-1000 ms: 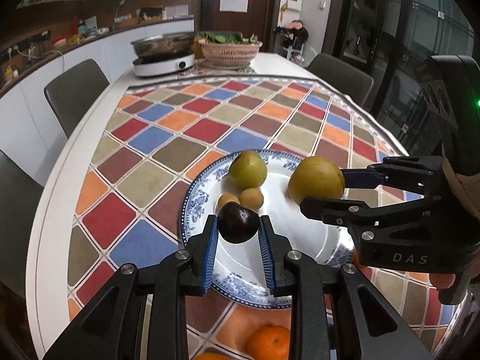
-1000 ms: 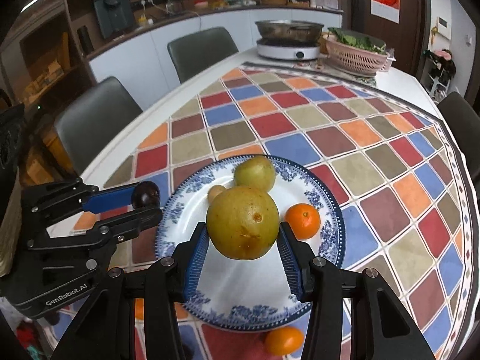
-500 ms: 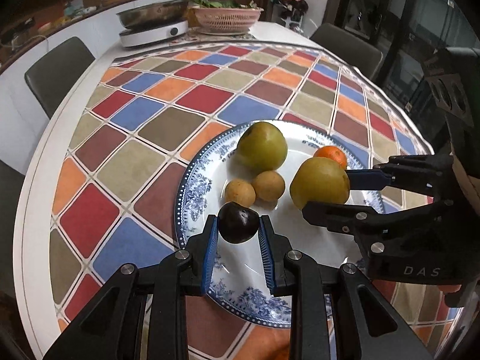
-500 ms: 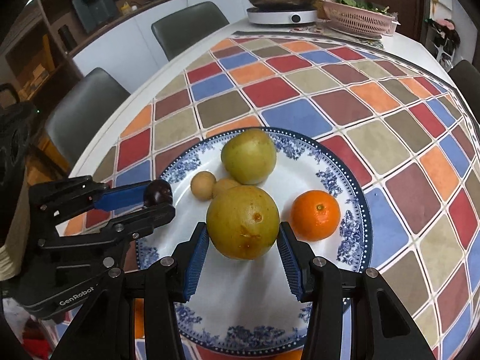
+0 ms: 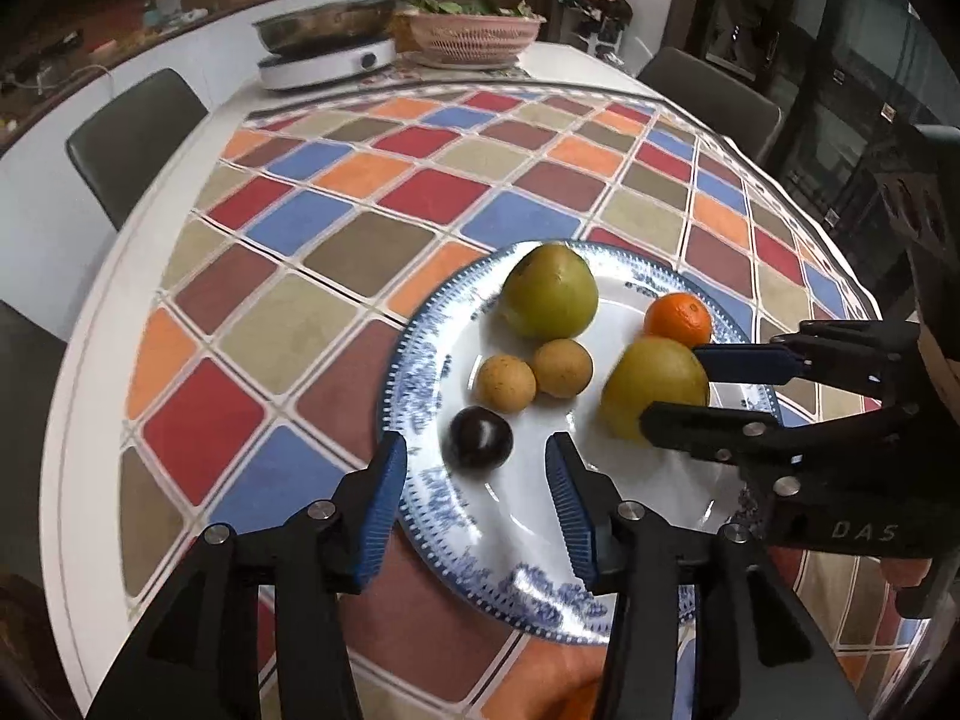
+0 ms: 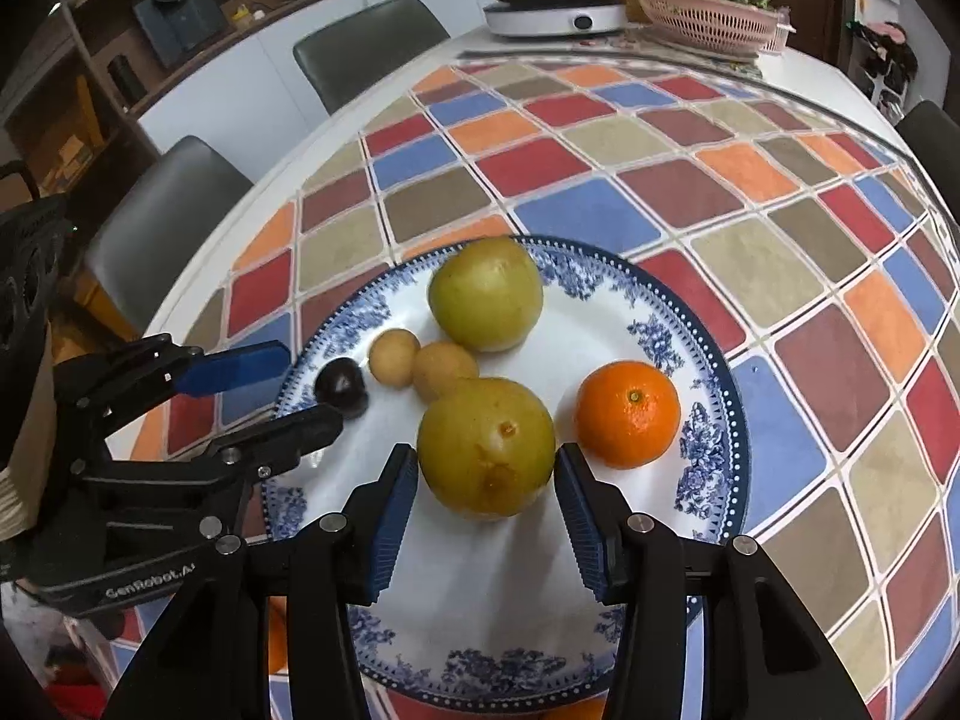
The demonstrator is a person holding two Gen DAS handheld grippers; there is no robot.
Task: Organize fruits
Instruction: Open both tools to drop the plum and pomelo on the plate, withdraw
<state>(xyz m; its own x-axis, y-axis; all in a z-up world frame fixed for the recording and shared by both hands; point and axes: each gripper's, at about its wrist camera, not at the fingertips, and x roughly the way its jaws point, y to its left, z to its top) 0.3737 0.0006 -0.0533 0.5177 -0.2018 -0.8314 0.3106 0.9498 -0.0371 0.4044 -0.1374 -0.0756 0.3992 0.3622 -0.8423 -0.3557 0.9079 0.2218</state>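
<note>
White plate (image 6: 690, 360) with blue floral rim; tabletop (image 6: 600, 168) checked red, blue, orange, olive, brown; yellow-green pears (image 6: 486, 294), orange mandarin (image 6: 628, 414), dark plum (image 6: 341, 387), tan longans (image 6: 394, 357).

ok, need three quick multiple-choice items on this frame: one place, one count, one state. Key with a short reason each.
1. Where is the dark plum?
A. on the plate
B. on the tablecloth
C. in the basket

2. How many fruits lie on the plate?
A. four
B. six
C. eight

3. What state is the left hand-held gripper in?
A. shut on the plum
B. shut on the orange
C. open

Key:
1 A: it rests on the white centre near the rim.
2 B: plum, two small brown fruits, two green-yellow fruits, one orange.
3 C: both pads stand clear of the plum.
</note>
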